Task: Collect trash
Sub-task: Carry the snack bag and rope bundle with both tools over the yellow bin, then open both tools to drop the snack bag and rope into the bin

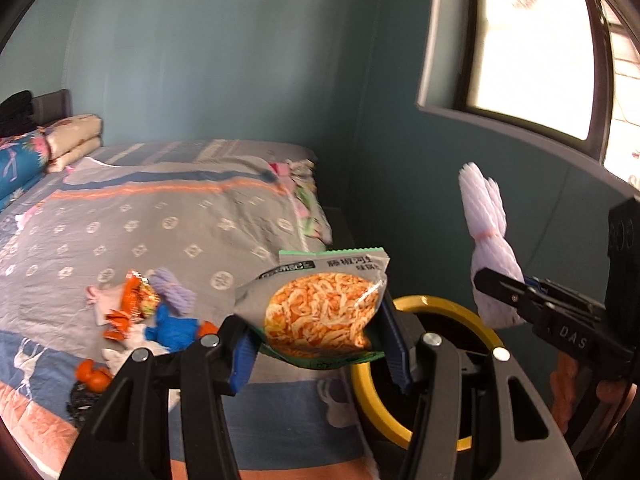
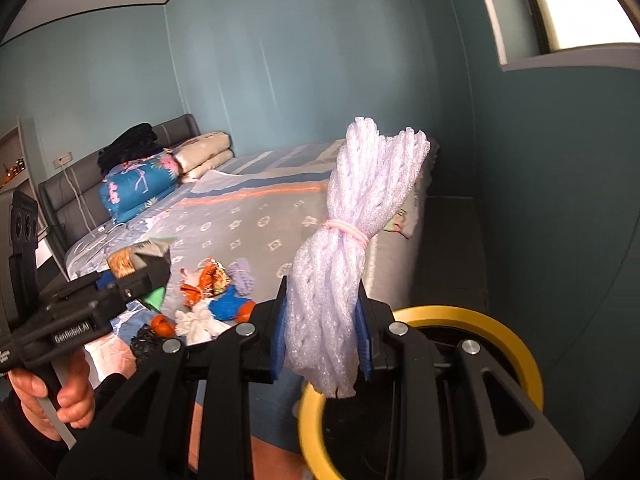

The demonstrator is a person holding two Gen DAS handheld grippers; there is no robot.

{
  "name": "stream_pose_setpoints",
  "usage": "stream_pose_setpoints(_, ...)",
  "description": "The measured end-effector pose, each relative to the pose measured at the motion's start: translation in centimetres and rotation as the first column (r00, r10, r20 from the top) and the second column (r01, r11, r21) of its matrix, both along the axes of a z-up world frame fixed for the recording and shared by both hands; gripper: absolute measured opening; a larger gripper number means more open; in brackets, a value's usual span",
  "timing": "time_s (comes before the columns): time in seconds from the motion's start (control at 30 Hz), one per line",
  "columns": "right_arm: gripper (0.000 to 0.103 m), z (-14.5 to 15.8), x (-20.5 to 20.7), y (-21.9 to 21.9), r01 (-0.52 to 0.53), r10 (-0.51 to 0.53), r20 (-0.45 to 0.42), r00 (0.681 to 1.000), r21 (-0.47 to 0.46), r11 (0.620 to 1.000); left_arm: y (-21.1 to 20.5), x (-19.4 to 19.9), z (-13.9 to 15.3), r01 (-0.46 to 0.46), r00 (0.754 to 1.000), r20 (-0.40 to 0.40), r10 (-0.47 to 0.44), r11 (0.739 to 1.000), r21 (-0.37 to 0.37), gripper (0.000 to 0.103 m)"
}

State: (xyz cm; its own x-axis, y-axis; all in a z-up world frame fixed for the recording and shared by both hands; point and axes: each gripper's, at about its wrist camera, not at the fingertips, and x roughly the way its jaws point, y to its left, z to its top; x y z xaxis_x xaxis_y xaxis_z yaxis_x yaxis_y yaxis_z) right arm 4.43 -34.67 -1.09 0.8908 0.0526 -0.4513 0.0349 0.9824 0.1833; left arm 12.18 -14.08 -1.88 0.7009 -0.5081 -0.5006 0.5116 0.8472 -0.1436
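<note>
You have 2 pieces in hand: your left hand-held gripper [image 1: 316, 356] is clamped on the snack bag [image 1: 320, 312], and your right hand-held gripper [image 2: 322, 336] squeezes the white foam bundle [image 2: 348, 256]. Both hang just beside the yellow-rimmed bin [image 2: 516, 344] at lower right, not yet dropped in. A pile of wrappers and scraps [image 1: 152, 316] lies on the bed [image 1: 160, 216] at lower left, so most collecting looks left to do. Nothing blocks the bin's mouth
</note>
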Motion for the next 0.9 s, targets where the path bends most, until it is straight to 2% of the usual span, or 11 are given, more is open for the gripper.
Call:
stream_pose_setpoints(0.17, 0.027, -1.2, 0.2, -2.0, 0.036, -0.035, -0.035, 0.999, 0.01, 0.999, -3.0, 0.8, -1.8, 0.077, 0.995, -0.065, -0.076, 0.997, 0.008, 0.05)
stream_pose_setpoints(0.3, 0.027, -2.4, -0.1, -3.5, 0.057, -0.054, -0.057, 0.997, 0.039, 0.998, -4.8, 0.9, -3.1, 0.122, 0.989, -0.085, -0.12, 0.992, 0.015, 0.05)
stream_pose_setpoints(0.53, 0.028, -5.3, 1.0, -5.1, 0.07, -0.057, -0.162, 0.985, 0.078, 0.995, -8.0, 1.9, -6.2, 0.196, 0.968, -0.167, -0.189, 0.98, 0.025, 0.05)
stream_pose_setpoints(0.7, 0.03, -6.4, 0.8, -6.3, 0.098, -0.079, -0.188, 0.979, 0.09, 0.991, -9.8, 2.2, -8.0, 0.241, 0.949, -0.217, -0.226, 0.97, 0.042, 0.05)
stream_pose_setpoints(0.77, 0.032, -6.7, 0.8, -6.6, 0.105, -0.085, -0.195, 0.977, 0.097, 0.99, -10.2, 2.2, -8.4, 0.251, 0.946, -0.223, -0.235, 0.967, 0.046, 0.051)
stream_pose_setpoints(0.9, 0.033, -7.4, 0.8, -7.2, 0.117, -0.093, -0.208, 0.974, 0.104, 0.988, -10.2, 2.3, -8.6, 0.248, 0.944, -0.232, -0.233, 0.968, 0.035, 0.06)
